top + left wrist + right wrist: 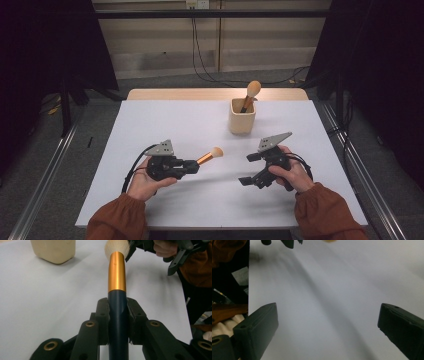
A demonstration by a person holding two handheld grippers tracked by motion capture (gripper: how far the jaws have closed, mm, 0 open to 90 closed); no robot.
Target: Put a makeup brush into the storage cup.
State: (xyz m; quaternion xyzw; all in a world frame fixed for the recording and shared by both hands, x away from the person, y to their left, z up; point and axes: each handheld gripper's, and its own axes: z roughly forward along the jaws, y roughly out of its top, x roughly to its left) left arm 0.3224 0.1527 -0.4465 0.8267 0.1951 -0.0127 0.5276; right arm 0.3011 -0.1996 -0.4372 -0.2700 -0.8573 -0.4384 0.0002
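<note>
Your left tool (192, 165) is clamped on the dark handle of a makeup brush (209, 156), held above the white tabletop (165, 125); its copper ferrule and pale bristle head point right, toward your other hand. In the left gripper view, both jaws press the brush handle from either side. Farther back, right of centre, a cream holder (242, 117) stands upright with a second brush (250, 94) leaning in it. Your right tool (248, 169) hovers over bare tabletop, its jaws wide apart and holding nothing.
</note>
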